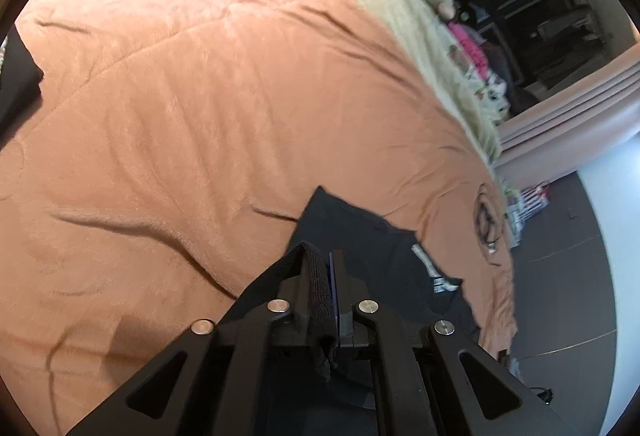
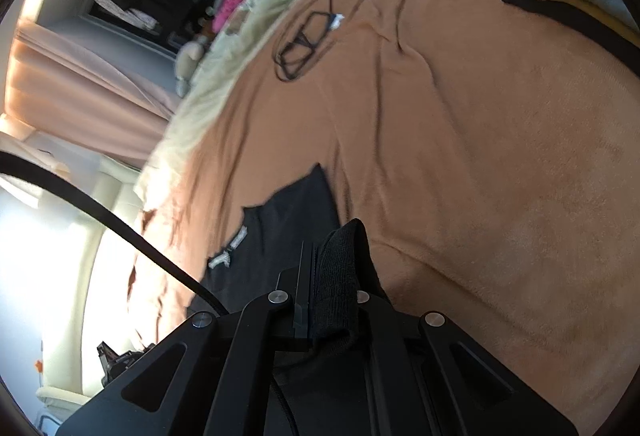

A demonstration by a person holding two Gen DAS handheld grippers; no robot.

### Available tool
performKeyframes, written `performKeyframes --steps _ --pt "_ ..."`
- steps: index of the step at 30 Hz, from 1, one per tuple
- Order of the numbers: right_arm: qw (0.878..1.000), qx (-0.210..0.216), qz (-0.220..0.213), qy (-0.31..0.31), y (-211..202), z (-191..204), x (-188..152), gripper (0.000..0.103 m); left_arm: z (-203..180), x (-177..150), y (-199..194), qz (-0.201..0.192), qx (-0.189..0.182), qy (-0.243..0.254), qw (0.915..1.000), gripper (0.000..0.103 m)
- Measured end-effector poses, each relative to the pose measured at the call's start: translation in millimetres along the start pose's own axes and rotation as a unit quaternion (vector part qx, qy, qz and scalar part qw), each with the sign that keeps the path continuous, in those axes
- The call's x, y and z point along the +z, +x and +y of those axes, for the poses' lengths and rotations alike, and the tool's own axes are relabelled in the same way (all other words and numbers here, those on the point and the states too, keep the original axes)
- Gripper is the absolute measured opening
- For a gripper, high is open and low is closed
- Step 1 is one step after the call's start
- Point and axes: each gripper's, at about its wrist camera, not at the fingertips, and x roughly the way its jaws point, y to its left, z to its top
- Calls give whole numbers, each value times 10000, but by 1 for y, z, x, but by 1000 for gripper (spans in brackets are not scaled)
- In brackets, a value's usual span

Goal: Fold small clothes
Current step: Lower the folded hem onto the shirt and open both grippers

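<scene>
Left gripper and right gripper each clamp the black garment edge above the orange blanket.

A garment is lying on the blanket just ahead of the left gripper, stretching toward its right; a coiled cable is resting well beyond the right gripper.
</scene>
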Motion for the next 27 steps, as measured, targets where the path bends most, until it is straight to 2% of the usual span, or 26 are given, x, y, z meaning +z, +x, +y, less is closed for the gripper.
performKeyframes --steps 2,3,4,5,6,7,13,16,18,27 --pt "9998 -146 33 -144 -9 8 -4 5 0 -1 4 77 163 89 9998 9" --pt "9994 -212 29 -261 -15 13 -6 15 0 -2 3 105 182 137 9997 14" --pt "9988 -299 -6 -399 -25 19 -9 35 -1 -4 1 131 194 217 9995 30" --pt "9981 -371 -64 -488 -34 23 -11 47 -2 -6 -1 138 186 275 9994 45" --pt "9972 -457 -152 -580 -42 31 -13 66 -4 -9 -5 128 177 350 9991 50" --pt "9961 -519 -239 -666 -52 36 -16 69 -5 -11 -10 104 188 424 9989 54" --pt "9898 -889 -216 -1088 -98 59 -43 69 -14 -24 -31 187 304 805 9961 56" --pt "9860 -1055 -142 -1285 -106 72 -54 69 -20 -32 -42 249 382 1070 9932 62" --pt "9821 -1157 -59 -1482 -116 83 -64 69 -23 -40 -49 288 429 1267 9906 65" --pt "9607 -1660 135 -2220 -146 127 -94 69 -27 -67 -73 483 570 1832 9802 66"
